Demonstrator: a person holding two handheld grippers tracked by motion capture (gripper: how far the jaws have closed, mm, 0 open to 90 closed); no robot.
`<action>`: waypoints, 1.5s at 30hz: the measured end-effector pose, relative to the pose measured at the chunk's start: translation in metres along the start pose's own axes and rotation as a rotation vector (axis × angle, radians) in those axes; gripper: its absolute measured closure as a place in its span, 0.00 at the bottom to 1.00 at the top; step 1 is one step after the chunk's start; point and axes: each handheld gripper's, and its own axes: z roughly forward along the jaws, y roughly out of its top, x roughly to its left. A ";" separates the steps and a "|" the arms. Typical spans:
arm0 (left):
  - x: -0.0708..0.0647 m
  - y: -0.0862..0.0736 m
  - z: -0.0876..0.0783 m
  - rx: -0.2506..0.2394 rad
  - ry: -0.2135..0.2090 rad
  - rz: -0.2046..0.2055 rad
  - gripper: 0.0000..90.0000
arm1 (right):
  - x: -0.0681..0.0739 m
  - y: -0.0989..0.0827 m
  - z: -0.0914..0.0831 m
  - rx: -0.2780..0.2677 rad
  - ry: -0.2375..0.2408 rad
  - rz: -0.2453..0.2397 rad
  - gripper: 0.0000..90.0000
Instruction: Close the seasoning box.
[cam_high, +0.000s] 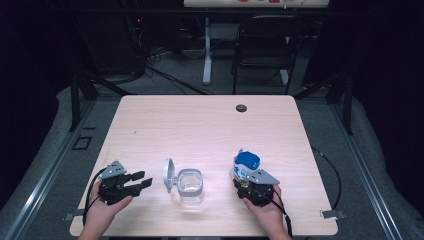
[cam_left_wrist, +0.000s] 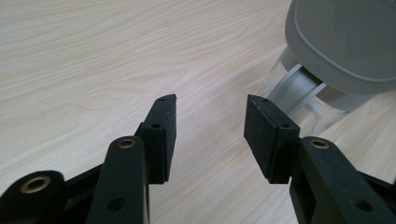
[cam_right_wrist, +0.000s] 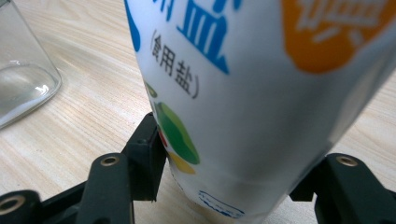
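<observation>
Right gripper (cam_high: 248, 186) jaws pinching white, blue-capped printed salt bottle (cam_high: 245, 167); left gripper (cam_high: 141, 181) spread, empty, beside clear glass jar (cam_high: 190, 186) with grey flip lid

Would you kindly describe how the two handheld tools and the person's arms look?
Both the left tool and the right tool are black, each topped by a grey three-cornered plate and trailing a black cable. Up close, the jaws are black bars with brass-ringed holes and flat, dark, rectangular pads. The forearms are bare; no sleeves show.
</observation>
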 end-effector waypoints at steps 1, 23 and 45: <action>0.000 0.000 0.000 -0.001 0.000 -0.001 0.60 | 0.000 0.000 0.000 0.000 0.001 -0.001 0.47; 0.001 0.000 0.000 -0.001 0.004 0.003 0.60 | 0.002 0.000 -0.002 -0.001 0.021 -0.002 0.50; 0.001 0.000 -0.001 -0.007 0.002 -0.002 0.60 | 0.012 0.011 -0.010 -0.020 0.007 -0.096 0.50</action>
